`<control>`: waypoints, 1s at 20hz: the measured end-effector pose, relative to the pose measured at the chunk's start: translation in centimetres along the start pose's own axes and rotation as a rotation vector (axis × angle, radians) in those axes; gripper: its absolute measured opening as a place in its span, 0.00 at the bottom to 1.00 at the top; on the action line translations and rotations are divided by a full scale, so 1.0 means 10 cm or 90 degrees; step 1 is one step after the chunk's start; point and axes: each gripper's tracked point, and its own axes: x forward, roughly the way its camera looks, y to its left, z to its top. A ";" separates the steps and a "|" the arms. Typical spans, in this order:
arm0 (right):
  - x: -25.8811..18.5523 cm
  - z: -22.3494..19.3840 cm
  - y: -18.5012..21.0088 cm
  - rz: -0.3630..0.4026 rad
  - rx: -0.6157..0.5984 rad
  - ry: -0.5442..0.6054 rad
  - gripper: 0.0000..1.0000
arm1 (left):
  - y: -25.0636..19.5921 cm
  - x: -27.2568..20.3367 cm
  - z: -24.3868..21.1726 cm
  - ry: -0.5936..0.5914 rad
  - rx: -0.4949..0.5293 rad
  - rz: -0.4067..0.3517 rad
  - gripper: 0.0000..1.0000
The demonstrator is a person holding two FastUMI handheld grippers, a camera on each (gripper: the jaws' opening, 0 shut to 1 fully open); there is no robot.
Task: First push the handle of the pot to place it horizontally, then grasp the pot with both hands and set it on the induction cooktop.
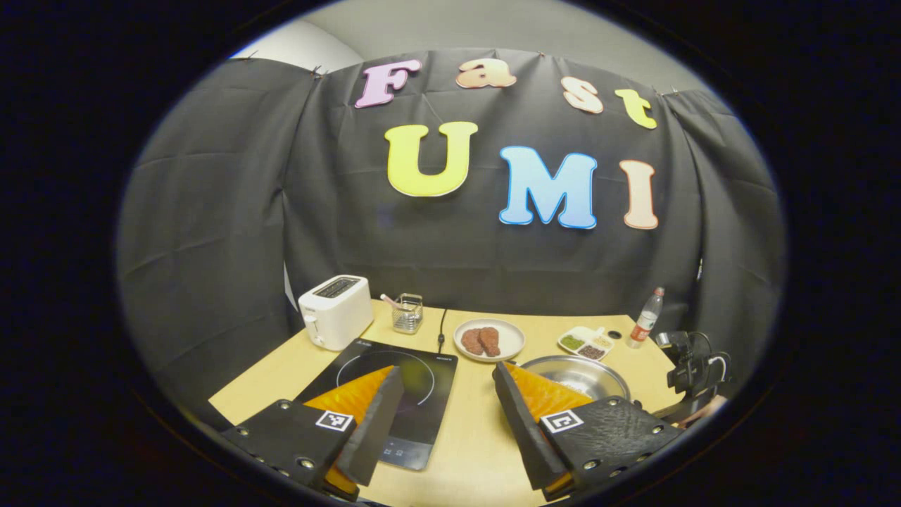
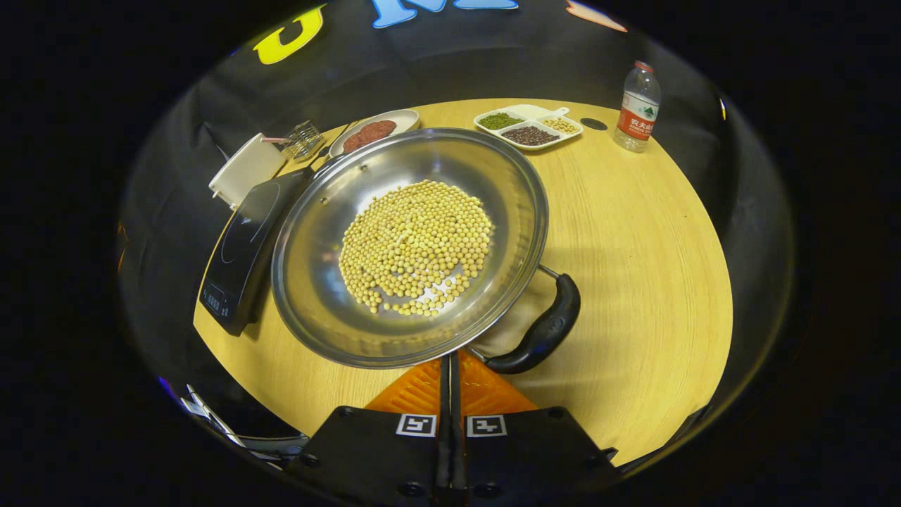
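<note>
The table [image 2: 633, 232] was a pale wooden one, pushed against the black cloth wall. On it, toward the near right, sat the pot [image 2: 338, 296], a wide, shallow steel thing with a heap of yellow beans [image 2: 415, 246] across its bottom. Its handle [image 2: 545, 327] stuck out at the near right rim, angled toward the near edge of the table. Just left of the pot lay the cooktop [image 2: 236, 260], flat and dark, with nothing on it.

In the right gripper view the right gripper [image 2: 450, 370] stood at the near rim of the pot, close beside the handle, its two fingers pressed together with barely a slit between them (whether the tips touched the rim I could not tell). In the left gripper view the left gripper [image 1: 440, 415] hung above the near edge of the table, its fingers spread wide and holding nothing, the cooktop [image 1: 415, 401] behind its left finger and the pot [image 1: 588, 373] behind its right.

Along the far side stood a white toaster [image 1: 336, 310] at the left, then a small wire basket [image 1: 408, 313], a plate [image 1: 489, 340] with two brown pieces on it, a divided dish [image 2: 528, 127] of green, dark and pale grains, and a water bottle [image 2: 637, 105] at the far right.
</note>
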 end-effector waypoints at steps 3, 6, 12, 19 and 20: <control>0.02 0.09 -0.15 -0.002 0.019 0.003 0.02 | -0.07 0.00 -0.04 0.007 0.005 0.007 0.81; 0.04 0.22 -0.30 -0.010 0.019 -0.005 0.02 | -0.15 -0.01 -0.08 0.016 0.014 0.013 0.78; 0.08 0.42 -0.52 -0.005 0.057 -0.023 0.02 | -0.32 0.01 -0.13 0.029 0.020 0.027 0.81; 0.12 0.58 -0.65 0.015 0.086 -0.024 0.02 | -0.58 -0.02 -0.15 0.035 0.026 0.040 0.78; 0.12 0.61 -0.67 0.017 0.085 -0.027 0.02 | -0.62 -0.03 -0.17 0.039 0.026 0.041 0.78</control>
